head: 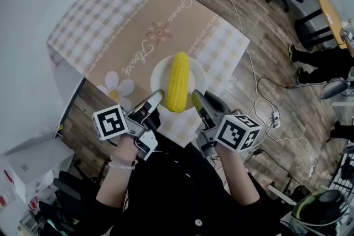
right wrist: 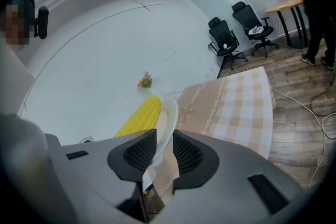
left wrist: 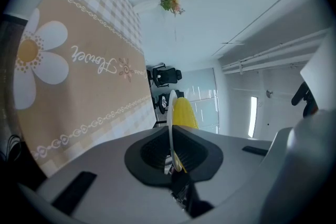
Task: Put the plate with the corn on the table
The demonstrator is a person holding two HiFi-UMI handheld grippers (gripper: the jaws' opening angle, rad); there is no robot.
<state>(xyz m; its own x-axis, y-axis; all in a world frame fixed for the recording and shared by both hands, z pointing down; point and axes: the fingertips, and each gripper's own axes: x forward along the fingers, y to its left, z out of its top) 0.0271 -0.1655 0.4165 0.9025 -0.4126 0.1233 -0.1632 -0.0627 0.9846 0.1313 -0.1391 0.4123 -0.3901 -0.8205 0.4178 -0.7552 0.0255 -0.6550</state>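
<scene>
While both grippers reach forward in the head view, a white plate (head: 159, 70) hangs between them over the near end of a beige tablecloth (head: 127, 30), with a yellow corn cob (head: 178, 81) lying lengthwise across it. The left gripper (head: 155, 98) pinches the plate's near-left rim and the right gripper (head: 197, 99) its near-right rim. Cursive lettering on the cloth reads "Flower", beside a printed white daisy (head: 118, 85). A second script word farther along is too small to read. Each gripper carries a cube with black-and-white square markers. Whether the plate touches the cloth cannot be told.

In the left gripper view, the plate stands edge-on between the dark pads (left wrist: 197, 152), which are clamped on its rim, and the corn shows just behind it. "Flower" appears again, turned on its side.

In the right gripper view, the jaws sit on either side of the plate's rim and grip it. The corn lies on the plate's upper face, and checked cloth spreads beyond. Office chairs (right wrist: 227, 39) stand on the wood floor (right wrist: 302, 107).
</scene>
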